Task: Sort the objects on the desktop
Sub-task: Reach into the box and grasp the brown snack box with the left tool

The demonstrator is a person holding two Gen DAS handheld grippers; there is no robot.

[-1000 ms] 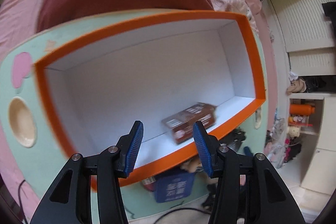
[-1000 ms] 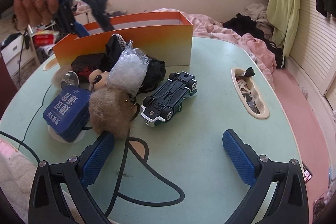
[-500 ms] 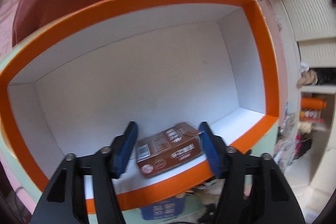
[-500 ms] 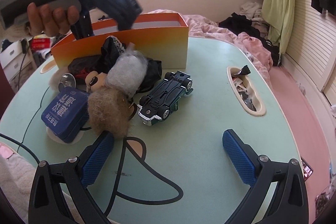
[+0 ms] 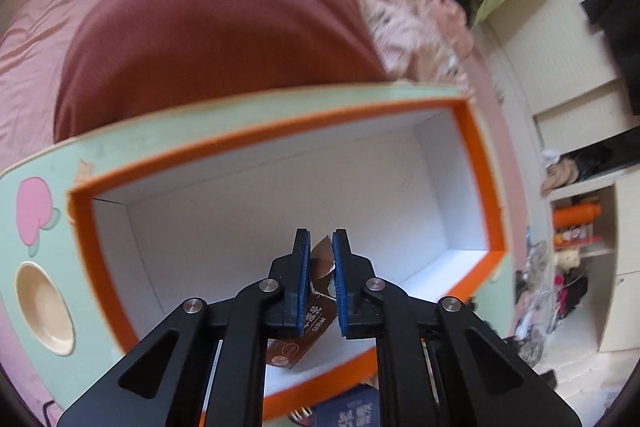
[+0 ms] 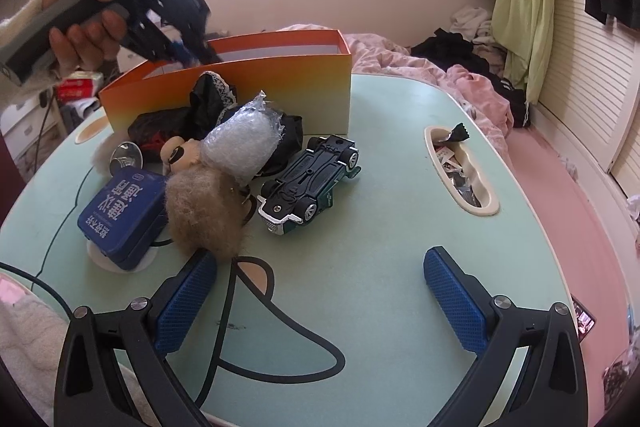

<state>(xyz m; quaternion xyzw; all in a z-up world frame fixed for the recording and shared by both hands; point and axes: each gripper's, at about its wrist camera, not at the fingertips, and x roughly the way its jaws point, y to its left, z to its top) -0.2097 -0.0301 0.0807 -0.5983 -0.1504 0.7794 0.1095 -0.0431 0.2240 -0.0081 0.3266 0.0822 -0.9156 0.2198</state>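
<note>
In the left wrist view the left claw (image 5: 320,247) sits at lower centre, its jaws having just been closing and now clamped on a small brown printed carton (image 5: 310,323) that shows between and below the blue pads (image 5: 302,267). Carton and claw are over the white interior of an orange-rimmed rectangular cardboard box (image 5: 478,187), which stands on the pale green worktop (image 5: 52,163); a dark red rounded cushion (image 5: 216,27) fills the upper middle of the frame.

In the right wrist view the right claw (image 6: 320,279) is released, its jaws spread wide with nothing between them, low in the frame above bare worktop (image 6: 380,247). Ahead, centre left, lie a dark green toy car (image 6: 310,183) on its roof, a blue tin with white characters (image 6: 120,213), a tan fluffy toy (image 6: 204,211), a wad of clear bubble wrap (image 6: 242,143) and a crumpled black bag (image 6: 172,123), all close together just in front of the box (image 6: 312,95). At upper left a hand (image 6: 84,31) holds the left claw down into the box.
</note>
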